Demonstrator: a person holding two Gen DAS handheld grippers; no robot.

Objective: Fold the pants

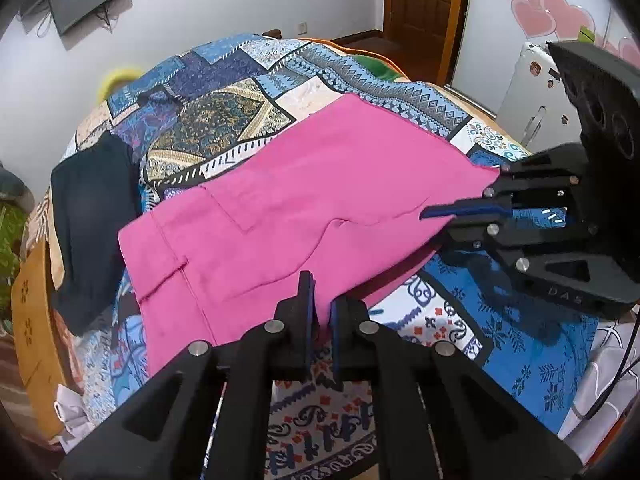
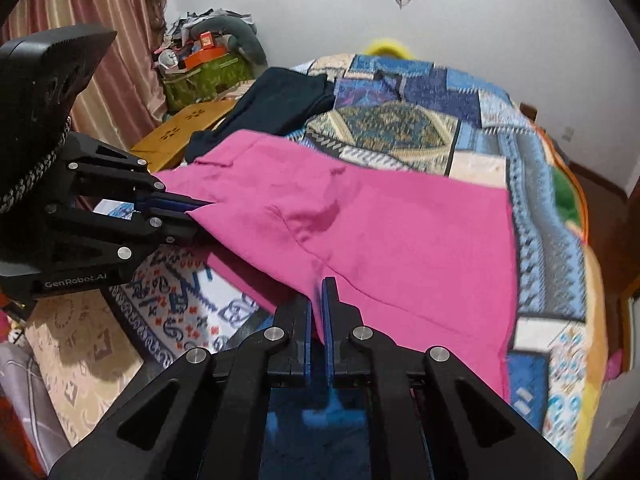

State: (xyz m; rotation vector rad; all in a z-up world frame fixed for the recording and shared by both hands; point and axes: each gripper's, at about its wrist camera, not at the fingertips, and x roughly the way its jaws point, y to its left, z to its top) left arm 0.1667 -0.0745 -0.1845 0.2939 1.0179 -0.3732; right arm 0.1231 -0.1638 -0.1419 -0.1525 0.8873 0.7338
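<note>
Pinching pink pants edge: both tongs

pants edge hidden between left tool fingers, bedspread blurred

You are working over a bed covered by a blue patchwork-print quilt. Directly on it lie the bright pink fabric pants, spread across the middle, and a dark navy garment beside their waist end, near the bed's edge.
</note>
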